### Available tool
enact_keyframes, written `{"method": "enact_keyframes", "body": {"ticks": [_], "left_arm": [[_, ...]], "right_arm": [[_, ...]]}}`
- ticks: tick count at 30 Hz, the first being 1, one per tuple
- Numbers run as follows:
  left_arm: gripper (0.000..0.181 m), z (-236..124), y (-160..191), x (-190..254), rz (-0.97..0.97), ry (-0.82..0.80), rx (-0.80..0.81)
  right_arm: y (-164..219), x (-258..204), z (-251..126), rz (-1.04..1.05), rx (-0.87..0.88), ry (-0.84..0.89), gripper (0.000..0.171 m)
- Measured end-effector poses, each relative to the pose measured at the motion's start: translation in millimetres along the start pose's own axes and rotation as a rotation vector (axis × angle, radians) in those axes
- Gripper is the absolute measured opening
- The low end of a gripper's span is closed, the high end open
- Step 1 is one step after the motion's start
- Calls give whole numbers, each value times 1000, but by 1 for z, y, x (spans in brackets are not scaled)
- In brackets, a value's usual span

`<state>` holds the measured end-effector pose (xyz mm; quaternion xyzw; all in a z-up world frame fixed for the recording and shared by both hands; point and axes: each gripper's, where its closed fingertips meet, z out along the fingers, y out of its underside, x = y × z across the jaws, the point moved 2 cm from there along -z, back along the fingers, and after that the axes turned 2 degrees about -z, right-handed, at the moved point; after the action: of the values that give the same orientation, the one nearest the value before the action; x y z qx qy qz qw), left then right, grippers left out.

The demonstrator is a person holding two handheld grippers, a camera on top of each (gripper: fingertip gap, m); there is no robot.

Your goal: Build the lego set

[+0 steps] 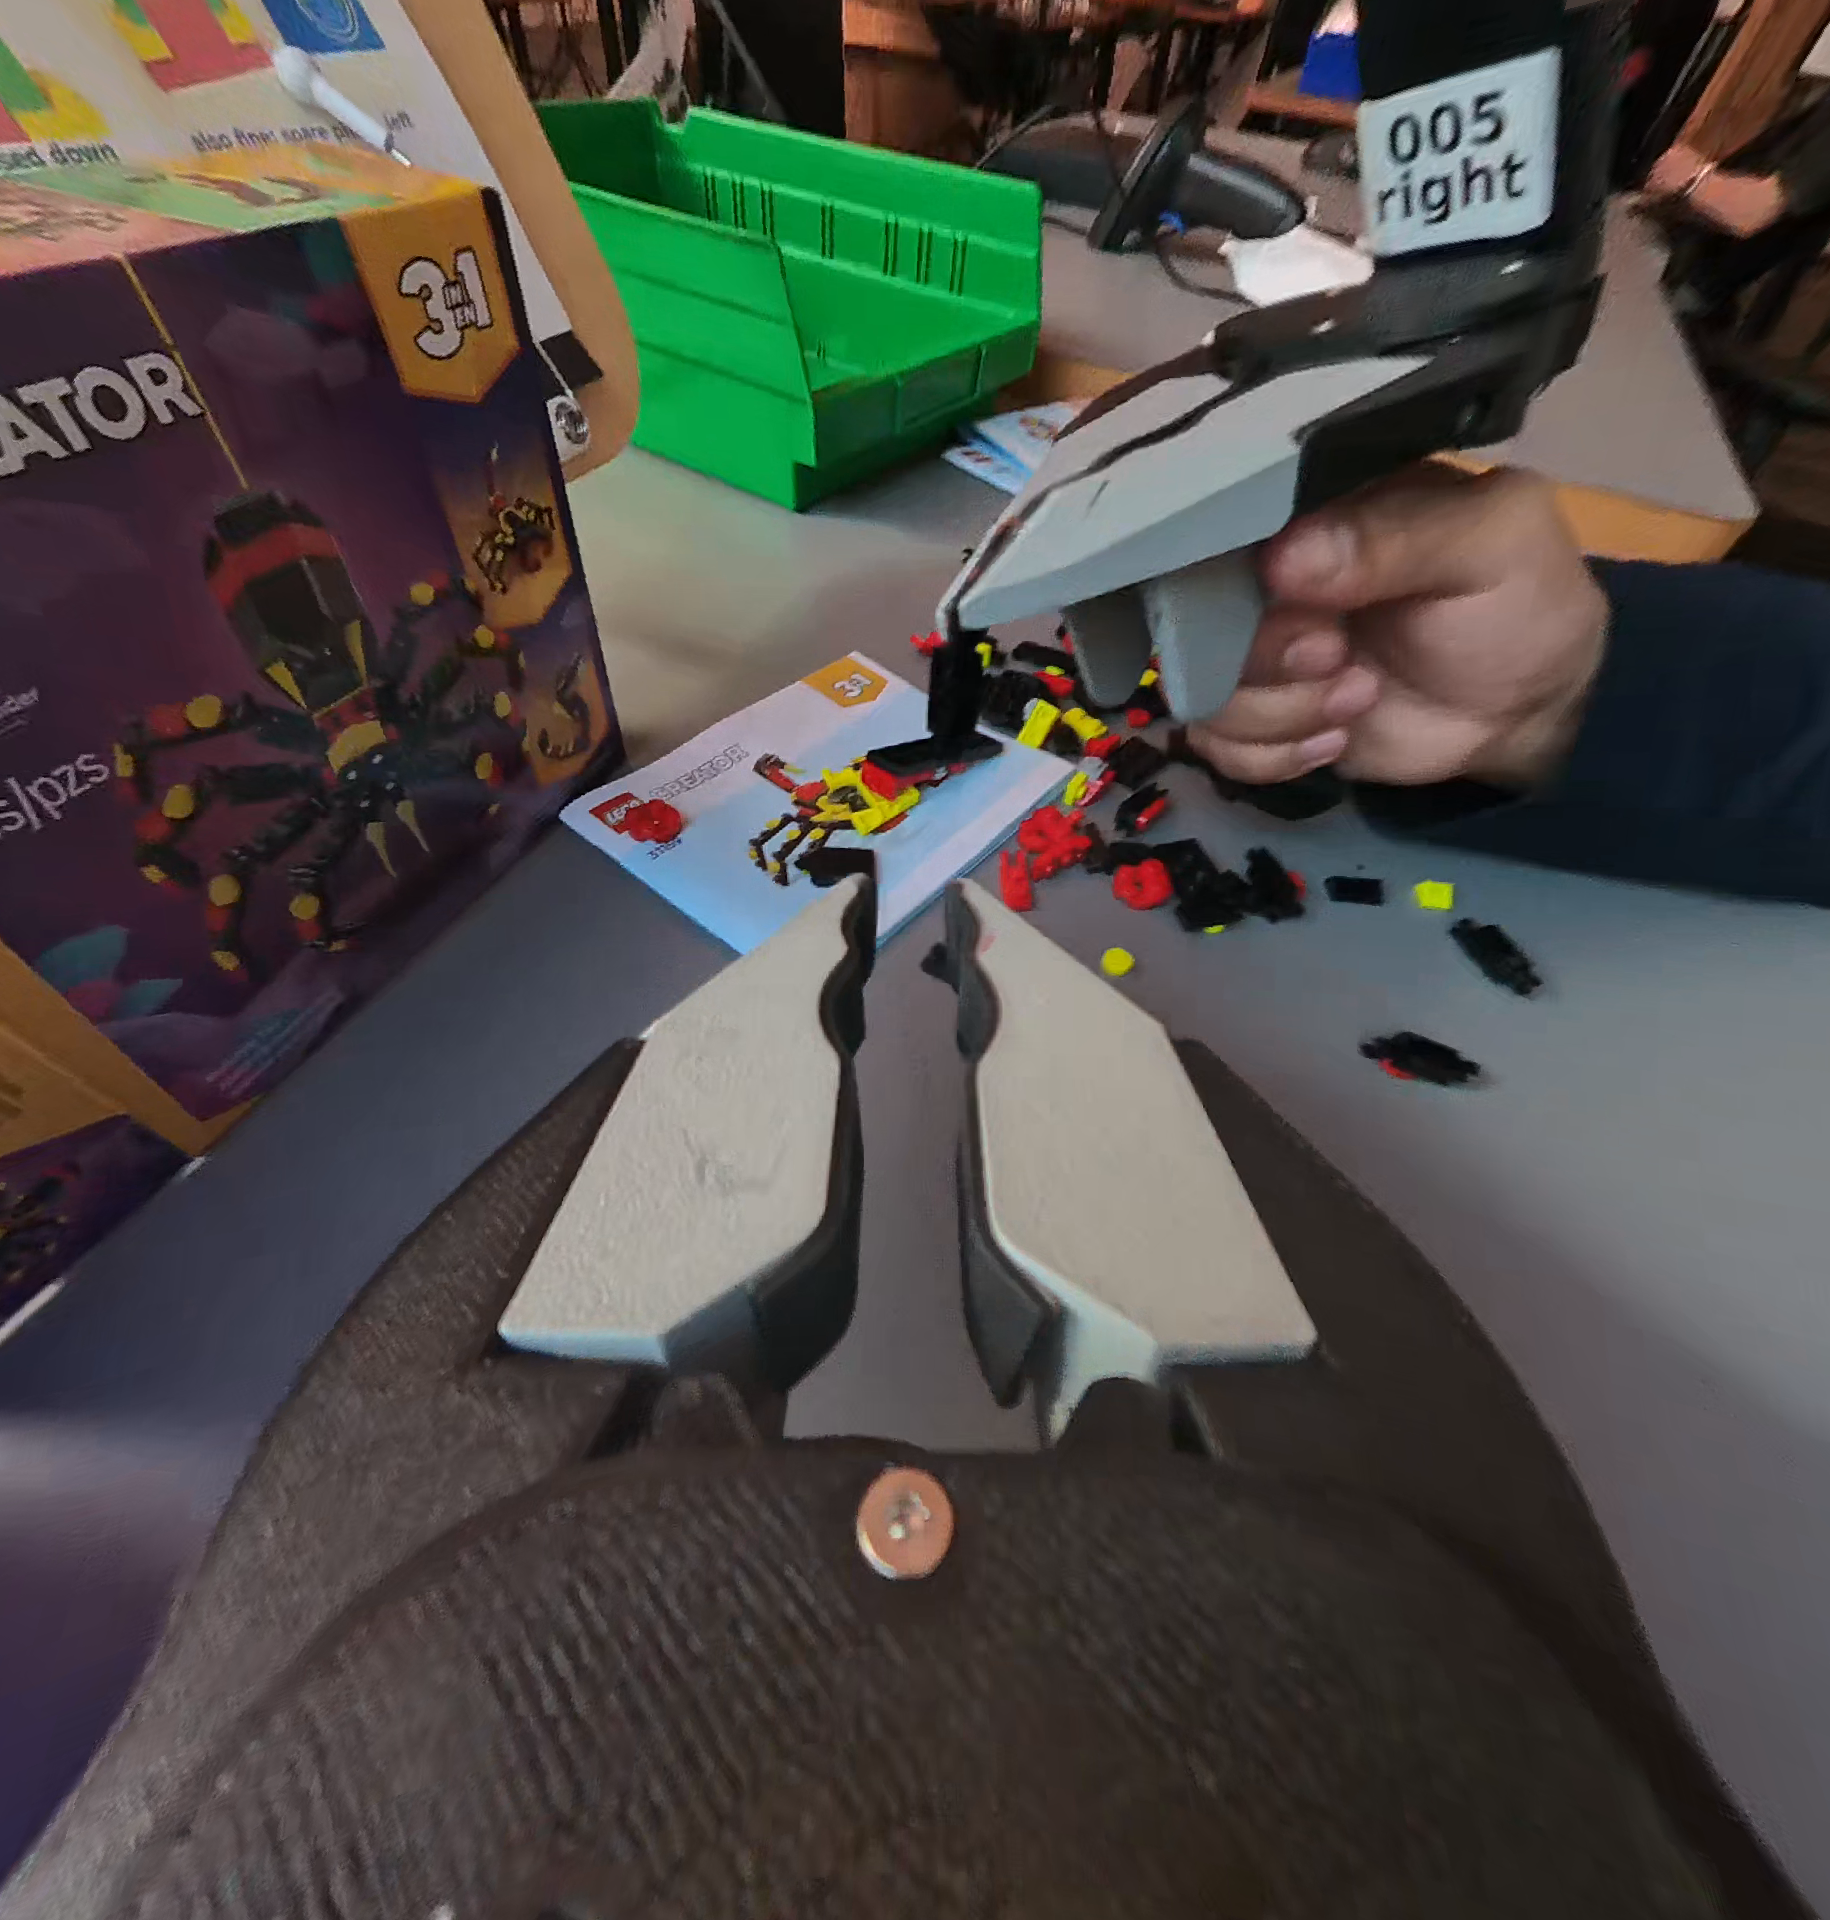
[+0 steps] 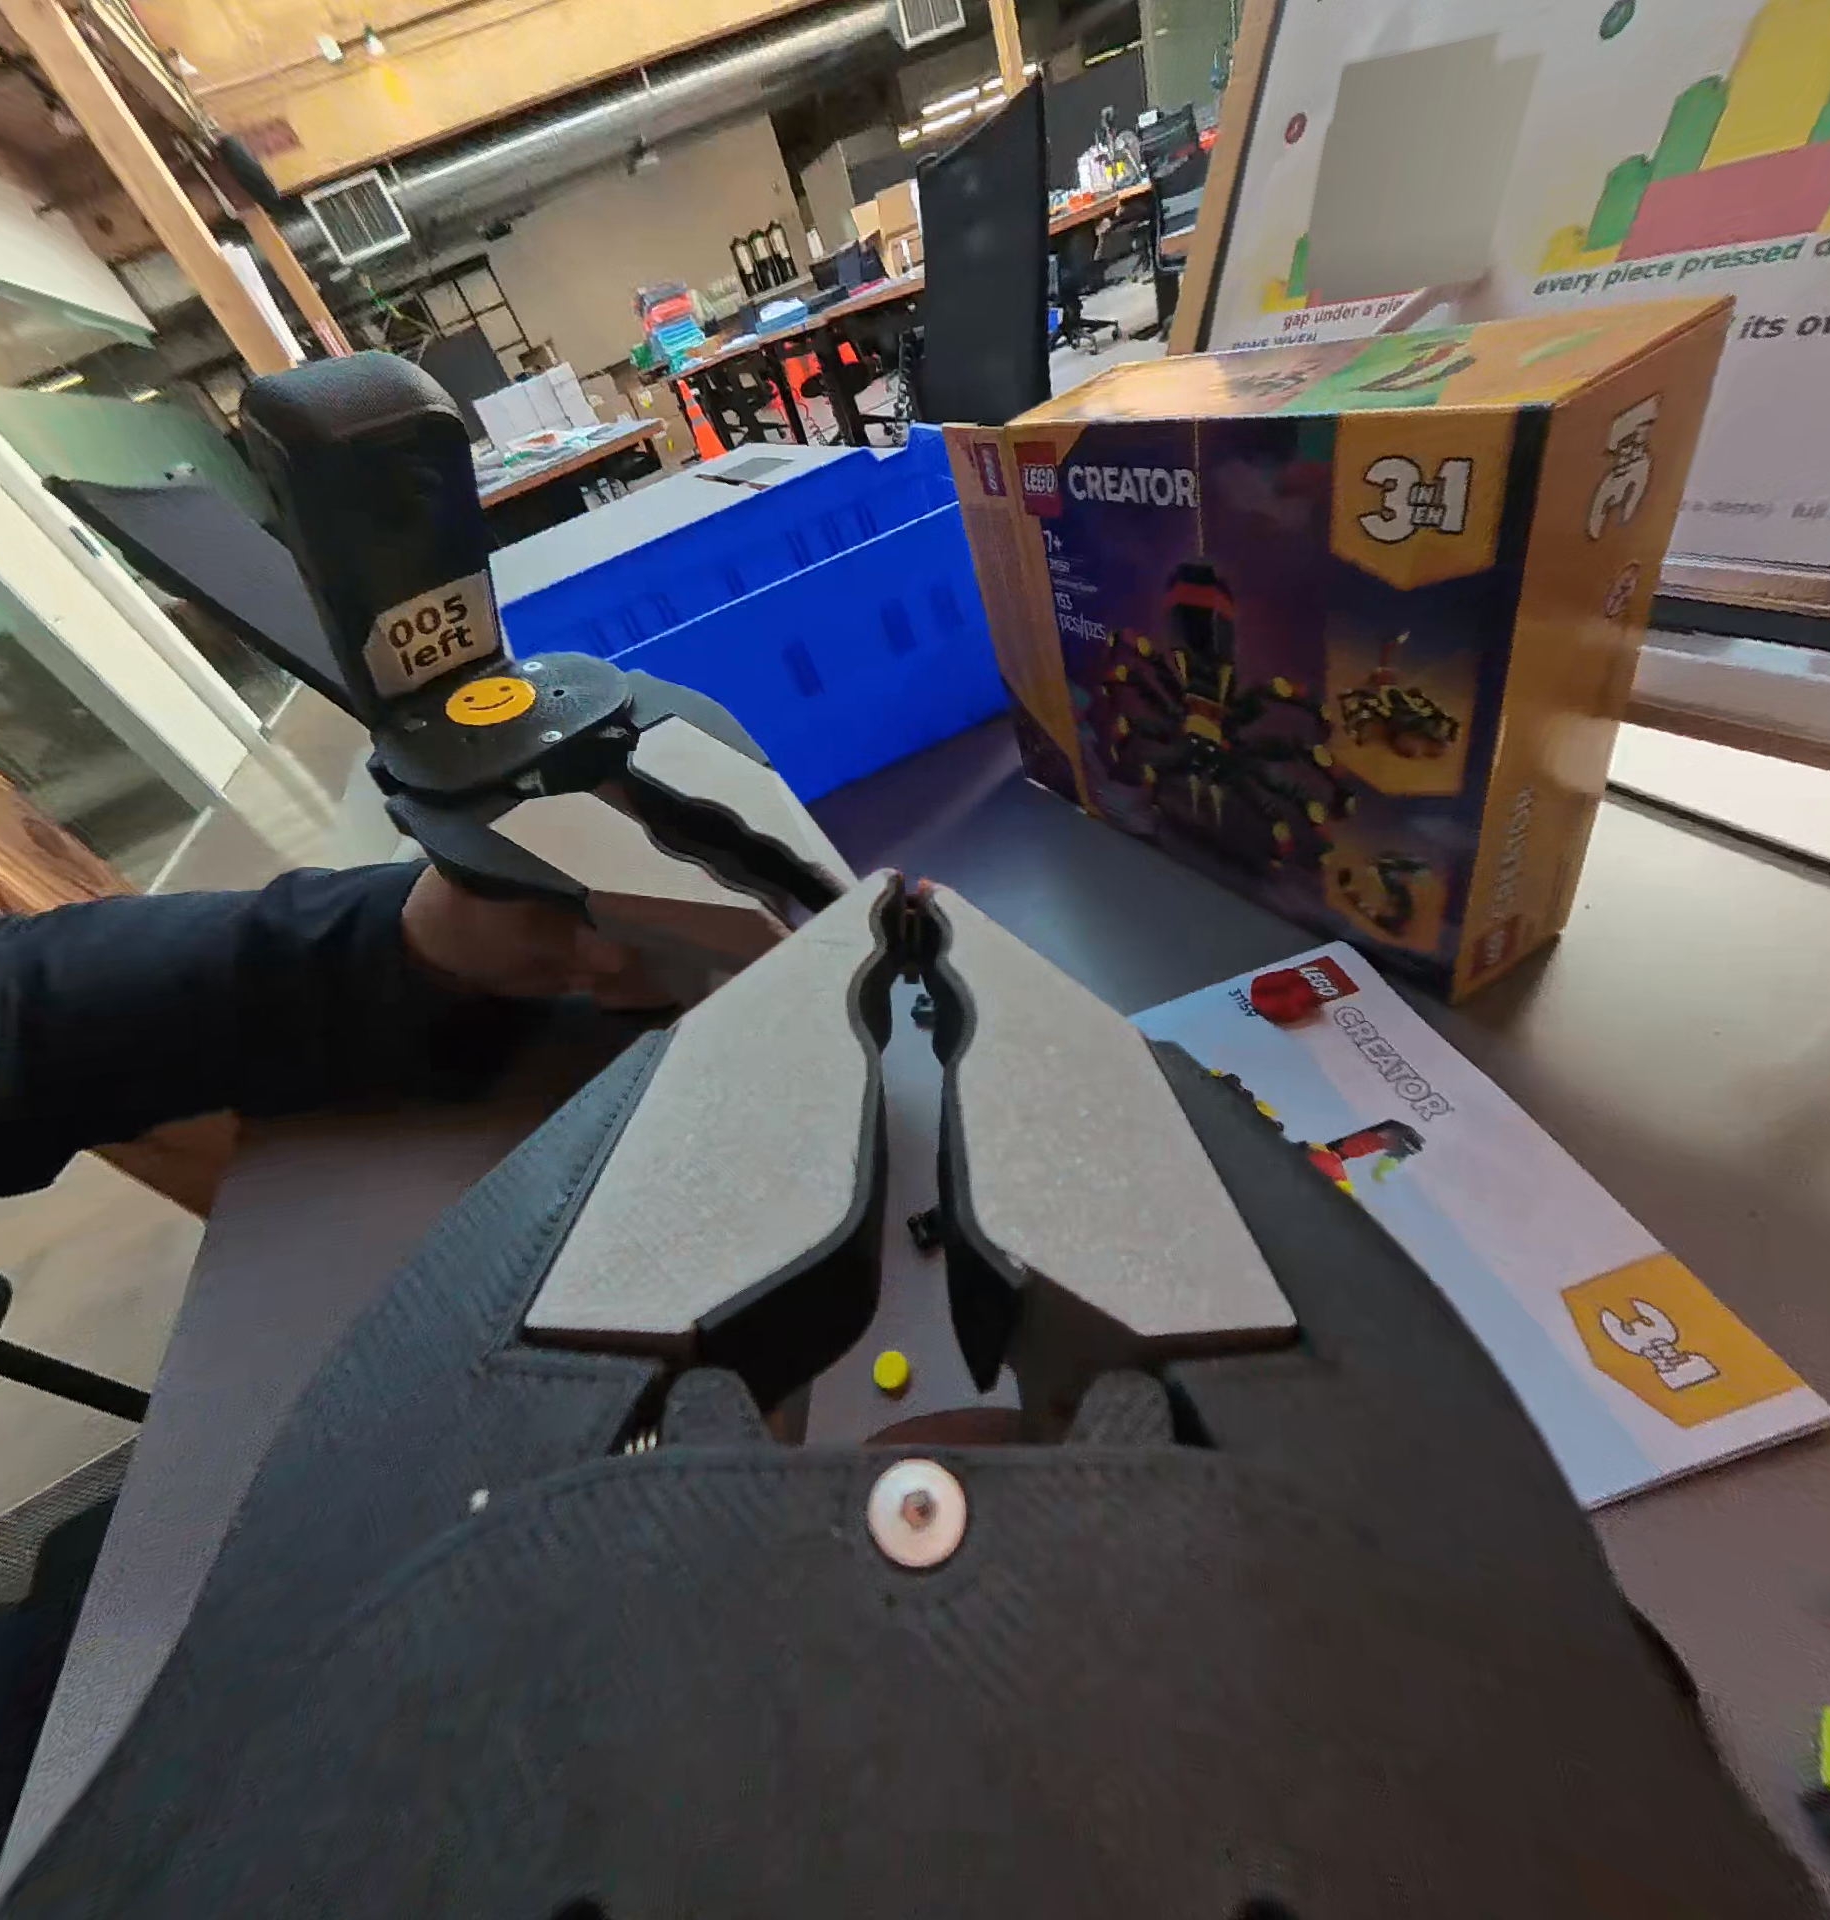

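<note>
A black lego piece (image 1: 955, 688) hung clamped in the right gripper (image 1: 950, 621) above the booklet (image 1: 786, 821) on the counter (image 1: 1513, 1195). Loose bricks (image 1: 1150, 831) lay at three o'clock; the left gripper (image 1: 909, 914) stood slightly apart, empty.

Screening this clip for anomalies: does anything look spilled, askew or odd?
Loose lego pieces lie scattered across the table, some spilling onto the instruction booklet. A few strays sit apart, such as a yellow stud. Nothing looks damaged.

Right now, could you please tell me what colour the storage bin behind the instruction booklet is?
The storage bin is bright green, clearest in the left wrist view.
</note>
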<state>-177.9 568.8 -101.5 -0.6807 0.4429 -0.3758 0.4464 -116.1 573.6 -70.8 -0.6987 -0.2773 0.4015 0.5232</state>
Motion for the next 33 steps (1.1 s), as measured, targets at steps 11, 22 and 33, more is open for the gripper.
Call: {"method": "enact_keyframes", "body": {"ticks": [11,22,33], "left_arm": [[21,2,0,7,-11,27,6],[3,6,5,18,69,44,-26],[4,6,4,15,68,17,-21]], "right_arm": [[12,-27,15,-95,-52,-60,0],[14,-26,15,-160,-58,-20,0],[27,-2,15,-409,-173,164,0]]}}
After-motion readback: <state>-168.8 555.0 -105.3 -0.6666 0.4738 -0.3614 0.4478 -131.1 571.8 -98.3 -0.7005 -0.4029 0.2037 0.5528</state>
